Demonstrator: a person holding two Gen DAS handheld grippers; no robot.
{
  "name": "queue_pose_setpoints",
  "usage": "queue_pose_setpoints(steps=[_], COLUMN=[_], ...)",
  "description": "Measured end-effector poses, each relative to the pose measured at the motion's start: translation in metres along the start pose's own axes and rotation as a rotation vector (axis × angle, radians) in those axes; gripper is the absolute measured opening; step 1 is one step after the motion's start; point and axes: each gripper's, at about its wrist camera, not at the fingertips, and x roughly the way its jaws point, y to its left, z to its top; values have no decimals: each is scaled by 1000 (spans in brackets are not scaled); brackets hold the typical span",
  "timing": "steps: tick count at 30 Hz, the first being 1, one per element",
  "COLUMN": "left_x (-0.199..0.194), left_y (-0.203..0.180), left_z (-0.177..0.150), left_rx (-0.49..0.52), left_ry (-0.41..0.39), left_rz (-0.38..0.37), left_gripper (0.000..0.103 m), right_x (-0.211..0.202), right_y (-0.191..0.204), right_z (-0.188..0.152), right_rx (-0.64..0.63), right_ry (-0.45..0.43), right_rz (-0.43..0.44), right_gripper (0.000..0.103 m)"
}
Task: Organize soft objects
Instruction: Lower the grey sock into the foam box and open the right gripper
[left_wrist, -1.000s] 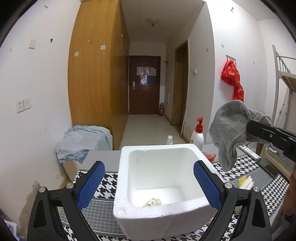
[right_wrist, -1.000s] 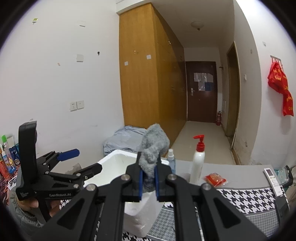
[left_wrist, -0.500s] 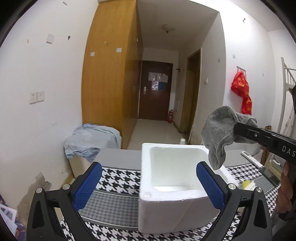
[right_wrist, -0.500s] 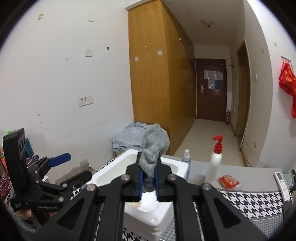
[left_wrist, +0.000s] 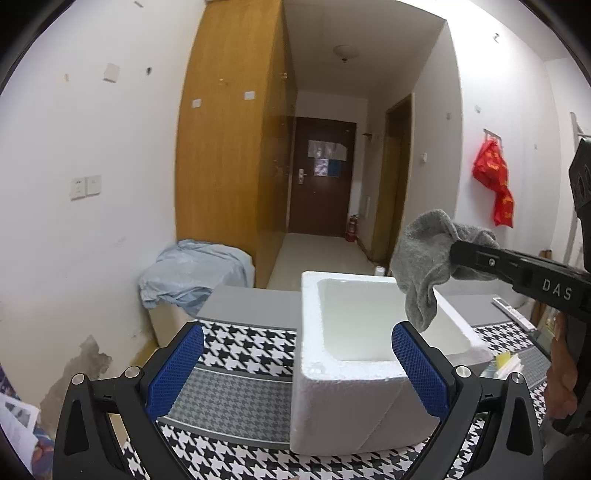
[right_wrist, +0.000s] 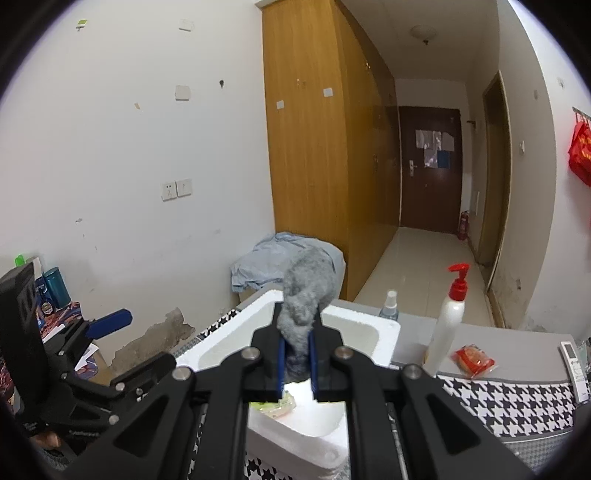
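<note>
My right gripper (right_wrist: 296, 373) is shut on a grey sock (right_wrist: 308, 295) and holds it above the open white foam box (right_wrist: 384, 328). In the left wrist view the sock (left_wrist: 428, 254) hangs from the right gripper's fingers (left_wrist: 480, 258) over the box's (left_wrist: 332, 376) far right corner. A small yellow-green packet (right_wrist: 284, 400) lies on the box floor. My left gripper (left_wrist: 295, 365) is open and empty, low at the box's near left side, its blue pads apart.
The box stands on a houndstooth cloth (left_wrist: 240, 343) on a table. A white pump bottle (right_wrist: 448, 321), a small spray bottle (right_wrist: 389, 306), a red packet (right_wrist: 472, 360) and a remote (right_wrist: 572, 360) lie to the right. A blue-covered bundle (left_wrist: 192, 273) sits by the wall.
The right gripper has carried the sock leftward until it hangs over the box opening. The left gripper has drawn back and to the left of the box, staying open.
</note>
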Motion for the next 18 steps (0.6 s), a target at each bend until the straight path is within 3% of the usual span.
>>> queue_pose_setpoints(steps=[9,15,18], left_x=[-5,2,3], left_y=[5,6,6], left_z=[-2,-6,-7], left_rx=[-4,-10,-4], left_ry=[-8,20,26], left_rz=[-25,-27,-29], left_gripper=[102,102,102], right_x=[15,24,28], right_y=[3,6,5], right_z=[-3,-7,-8], right_rx=[9,10,22], right_ry=[47,83,95], right_rz=[8,18,26], right_gripper=[13,20,40])
